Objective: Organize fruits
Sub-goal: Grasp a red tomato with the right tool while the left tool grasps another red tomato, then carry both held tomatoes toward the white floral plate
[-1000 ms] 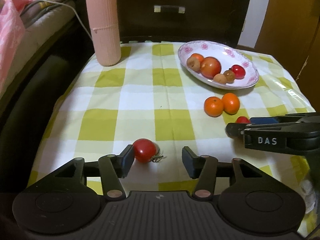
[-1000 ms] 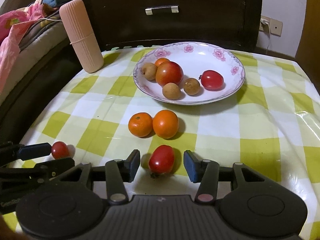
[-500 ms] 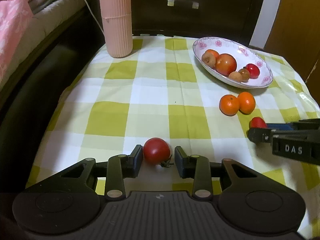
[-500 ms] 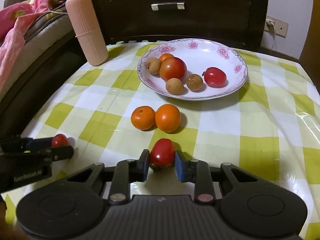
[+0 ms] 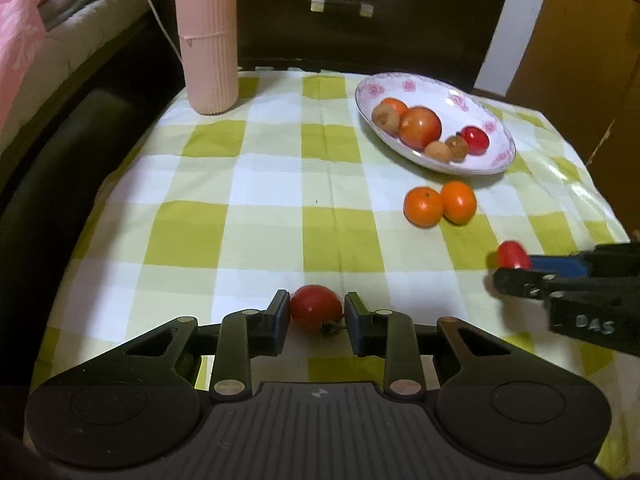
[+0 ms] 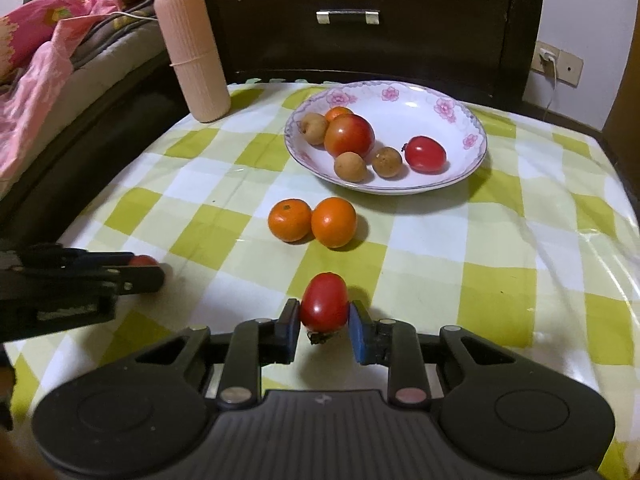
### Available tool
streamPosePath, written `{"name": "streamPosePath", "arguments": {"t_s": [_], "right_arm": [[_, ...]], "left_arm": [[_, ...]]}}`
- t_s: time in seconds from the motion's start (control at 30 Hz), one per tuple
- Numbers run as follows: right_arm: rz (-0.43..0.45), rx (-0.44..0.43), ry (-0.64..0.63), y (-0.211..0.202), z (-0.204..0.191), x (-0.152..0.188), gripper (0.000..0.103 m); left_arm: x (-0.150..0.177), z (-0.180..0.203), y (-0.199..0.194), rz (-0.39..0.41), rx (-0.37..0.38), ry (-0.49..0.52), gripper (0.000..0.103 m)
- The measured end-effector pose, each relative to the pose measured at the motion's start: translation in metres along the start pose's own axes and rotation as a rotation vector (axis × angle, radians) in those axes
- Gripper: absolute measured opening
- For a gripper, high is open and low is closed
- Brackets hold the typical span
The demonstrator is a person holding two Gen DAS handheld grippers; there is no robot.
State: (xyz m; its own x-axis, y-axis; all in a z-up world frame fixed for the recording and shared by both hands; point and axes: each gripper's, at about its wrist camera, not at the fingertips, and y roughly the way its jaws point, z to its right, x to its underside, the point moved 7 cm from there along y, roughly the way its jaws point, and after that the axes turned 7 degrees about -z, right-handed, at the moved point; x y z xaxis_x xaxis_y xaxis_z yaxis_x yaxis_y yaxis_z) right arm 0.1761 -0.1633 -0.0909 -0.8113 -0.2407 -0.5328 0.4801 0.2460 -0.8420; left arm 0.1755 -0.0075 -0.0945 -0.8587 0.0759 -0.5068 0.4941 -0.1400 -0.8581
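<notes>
On the green-checked cloth, a round red tomato [image 5: 316, 307] with its stem sits between my left gripper's [image 5: 316, 312] pads. The jaws are closing and both pads touch its sides. My right gripper [image 6: 324, 320] is shut on an oval red tomato [image 6: 324, 302], held near the cloth. Each gripper also shows from the side in the other wrist view, with its tomato peeking out: the left gripper [image 6: 148, 272] and the right gripper [image 5: 508, 268]. Two oranges [image 6: 290, 220] [image 6: 334, 222] lie between the grippers and the flowered plate [image 6: 460, 176], which holds several fruits.
A tall pink ribbed cylinder [image 6: 192, 52] stands at the table's back left corner. A dark wooden drawer unit [image 6: 360, 20] rises behind the table. Bedding [image 6: 40, 64] lies at the left. The cloth's edges drop off at left and right.
Both grippers' jaws drew in around their tomatoes, the right pressing on its tomato first. The hands barely shifted.
</notes>
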Motion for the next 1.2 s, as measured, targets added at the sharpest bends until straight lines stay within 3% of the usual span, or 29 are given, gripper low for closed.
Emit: {"name": "streamPosePath", "arguments": {"t_s": [0.17, 0.33, 0.5, 0.63, 0.83, 1.2], "right_arm": [[-0.033, 0.008, 0.014, -0.005, 0.0, 0.013, 0.033], [-0.059, 0.01, 0.013, 0.001, -0.005, 0.018, 0.033], [-0.062, 0.003, -0.004, 0.002, -0.009, 0.022, 0.033], [-0.064, -0.015, 0.017, 0.003, -0.007, 0.022, 0.033], [-0.048, -0.034, 0.033, 0.0, -0.005, 0.016, 0.033], [0.006, -0.064, 0.116, -0.009, 0.014, -0.009, 0.033]], "left_arm": [[0.007, -0.001, 0.002, 0.004, 0.021, -0.012, 0.043], [0.01, 0.007, 0.002, 0.023, 0.002, 0.045, 0.049], [0.014, 0.009, 0.002, 0.02, -0.023, 0.08, 0.047], [0.009, 0.008, 0.003, 0.003, -0.034, 0.073, 0.037], [0.0, 0.009, 0.0, -0.04, -0.01, 0.029, 0.035], [-0.027, 0.044, -0.004, -0.019, 0.045, 0.098, 0.032]]}}
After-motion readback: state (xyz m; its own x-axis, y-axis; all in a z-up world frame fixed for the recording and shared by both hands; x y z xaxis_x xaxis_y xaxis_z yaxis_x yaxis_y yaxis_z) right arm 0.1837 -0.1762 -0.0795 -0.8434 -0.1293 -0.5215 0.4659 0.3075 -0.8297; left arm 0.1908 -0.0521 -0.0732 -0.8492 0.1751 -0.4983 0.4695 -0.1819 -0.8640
